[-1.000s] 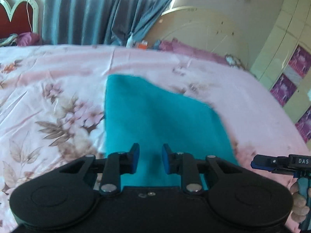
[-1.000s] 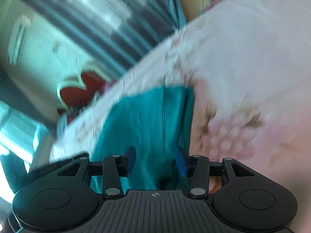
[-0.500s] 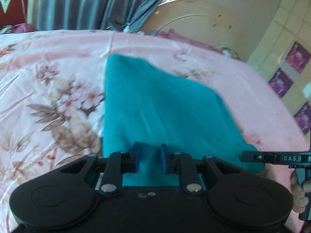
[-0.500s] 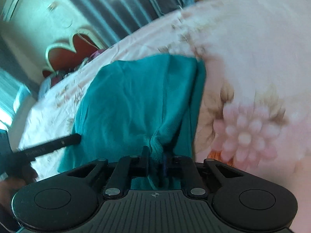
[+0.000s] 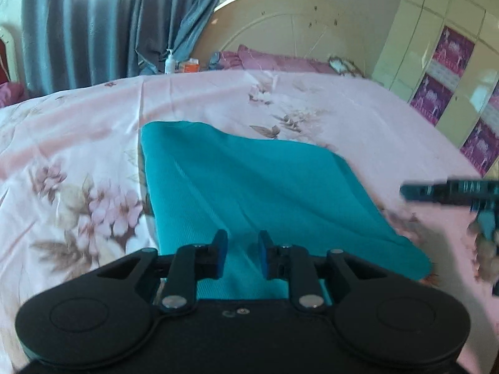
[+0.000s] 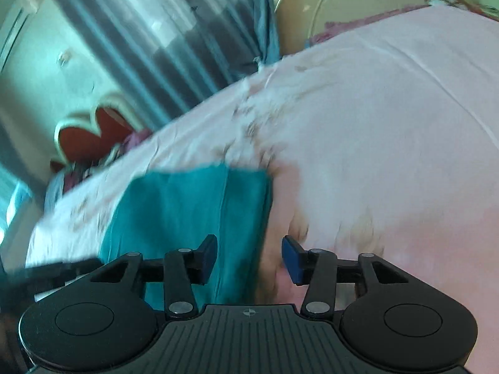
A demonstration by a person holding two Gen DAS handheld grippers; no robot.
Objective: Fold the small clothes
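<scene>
Teal garment (image 5: 259, 193) lies flat on the pink floral bedsheet (image 5: 78, 143), folded into a rough four-sided panel; in the right wrist view its right edge shows stacked layers.

Left gripper (image 5: 240, 258): blue pads stand a little apart over the near edge of the garment, fabric running between and under them. No bunching or pinch visible, so it reads as not clamped, jaws narrow but open. Contact with the cloth underneath is hard to judge from this angle.

Right gripper (image 6: 249, 257): its jaws have just been opening and now stand clearly apart, holding nothing. It sits at the garment's right edge, left pad over teal, right pad over sheet. This view is motion-blurred. Right gripper also shows as a blurred dark bar at the right side of the left wrist view.

Risks:
- The released right edge may spring or slide, so the layers drift out of line.
- Left jaws closing from here could catch only the top layer, or the sheet too, dragging the fold open.
- Slippery satin-like sheet: the whole piece may skate when pulled.
</scene>
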